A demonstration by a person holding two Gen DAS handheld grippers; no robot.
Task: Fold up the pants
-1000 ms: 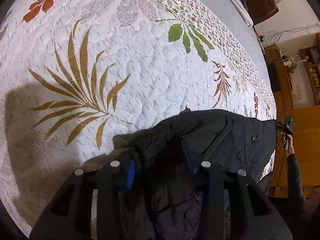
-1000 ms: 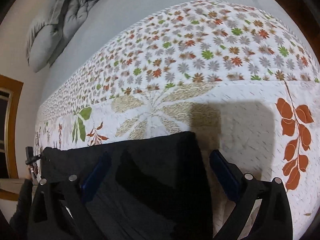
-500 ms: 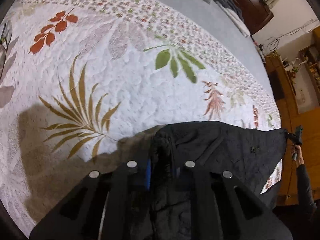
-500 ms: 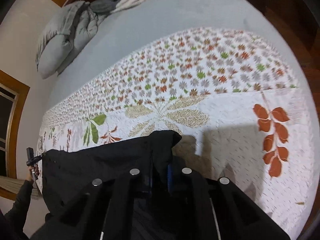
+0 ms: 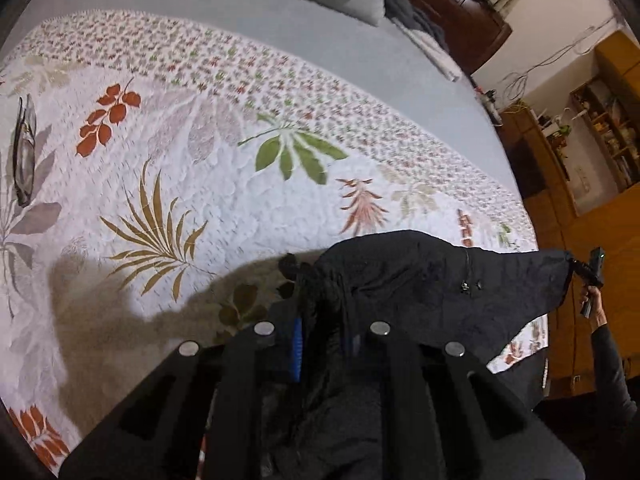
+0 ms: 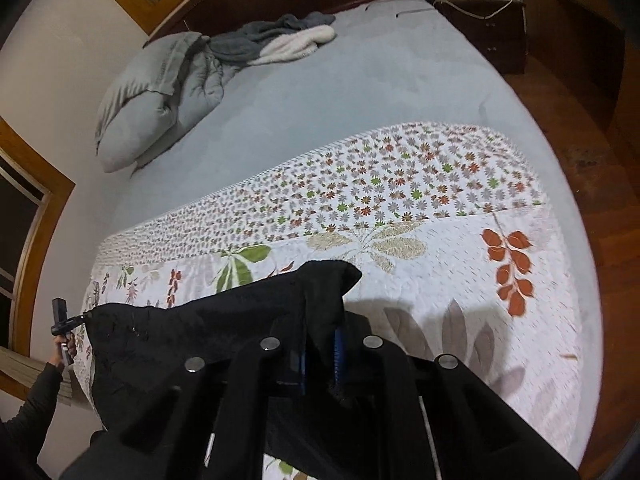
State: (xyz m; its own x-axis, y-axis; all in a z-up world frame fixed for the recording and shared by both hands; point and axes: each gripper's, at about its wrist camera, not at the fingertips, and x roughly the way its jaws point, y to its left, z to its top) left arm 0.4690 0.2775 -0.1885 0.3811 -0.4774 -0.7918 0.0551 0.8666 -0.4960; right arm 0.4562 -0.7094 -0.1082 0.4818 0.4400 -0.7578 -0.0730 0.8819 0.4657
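Observation:
Black quilted pants (image 5: 432,284) hang stretched between my two grippers above a leaf-patterned quilt (image 5: 224,184). My left gripper (image 5: 320,340) is shut on one bunched corner of the pants. My right gripper (image 6: 320,356) is shut on the other corner (image 6: 324,284). Each gripper shows far off in the other's view: the right one (image 5: 592,268) at the right edge, the left one (image 6: 60,320) at the left edge. The lower part of the pants is hidden behind the gripper bodies.
The quilt (image 6: 420,232) covers the near part of a grey bed (image 6: 320,92). Grey pillows (image 6: 148,96) and a bundled grey-and-white blanket (image 6: 280,40) lie at the head. A dark nightstand (image 6: 484,8), wooden furniture (image 5: 600,208) and wood floor (image 6: 592,184) surround the bed.
Both grippers went from open around the pants' corners to shut on them. Both then rose, lifting the pants off the quilt and pulling the fabric taut between them.

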